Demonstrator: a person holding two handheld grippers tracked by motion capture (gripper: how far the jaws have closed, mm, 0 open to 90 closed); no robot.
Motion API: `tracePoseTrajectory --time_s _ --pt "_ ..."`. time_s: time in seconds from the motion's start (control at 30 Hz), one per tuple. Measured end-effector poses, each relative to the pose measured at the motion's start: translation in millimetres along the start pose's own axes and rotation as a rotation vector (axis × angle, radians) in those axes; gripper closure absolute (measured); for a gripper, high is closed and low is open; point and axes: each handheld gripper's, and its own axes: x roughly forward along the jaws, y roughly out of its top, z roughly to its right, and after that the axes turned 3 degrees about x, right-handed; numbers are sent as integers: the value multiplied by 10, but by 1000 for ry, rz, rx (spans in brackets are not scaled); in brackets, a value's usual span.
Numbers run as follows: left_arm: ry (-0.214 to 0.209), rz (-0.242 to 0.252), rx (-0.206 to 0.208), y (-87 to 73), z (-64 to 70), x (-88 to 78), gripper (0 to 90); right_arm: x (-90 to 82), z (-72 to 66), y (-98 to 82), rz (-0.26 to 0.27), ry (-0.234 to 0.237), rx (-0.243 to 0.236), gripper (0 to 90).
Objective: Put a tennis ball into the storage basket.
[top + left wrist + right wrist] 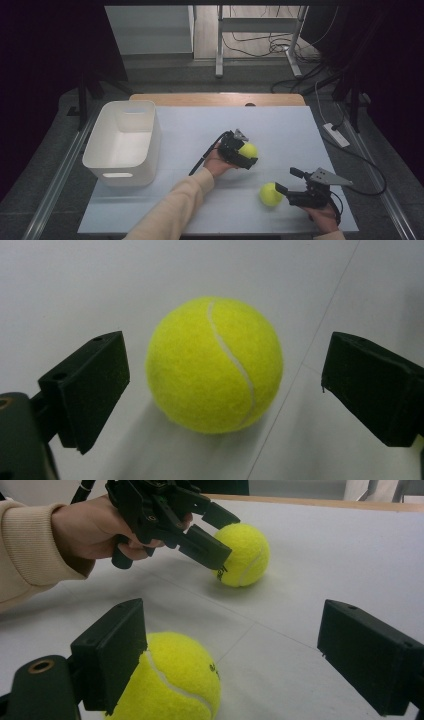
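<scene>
Yellow-green felt marks the nearer tennis ball (270,194), seen low and right of centre in the high view, just beside one jaw of the right gripper (290,182), whose jaws are spread wide. Farther up, near the frame's middle, a second tennis ball (248,150) is framed between the left gripper's (244,151) parted jaws, ungrasped. At far left, a white plastic bin (123,142) is seen.

tennis balls (248,150) (270,194): yellow-green, white seams | fingers (85,390): black | bin (122,142): white | sleeve (170,212): beige
</scene>
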Motion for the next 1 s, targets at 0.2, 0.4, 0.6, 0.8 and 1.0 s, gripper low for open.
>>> tracePoseTrajectory --time_s 0.2,0.4,0.6,0.8,1.0 --pt "4 -16 -3 1 -20 65 62 -1 5 -2 -1 0 -1 121" --pt "20 -41 -14 -22 -45 126 96 2 6 -5 -2 0 -1 121" --pt "13 -35 -14 -20 -34 134 262 3 6 -6 -4 2 0 121" --pt "10 -36 -7 -16 -29 103 268 0 9 -7 -3 0 1 121" --pt "-4 -8 0 -2 -20 28 269 1 8 -7 -3 0 0 121"
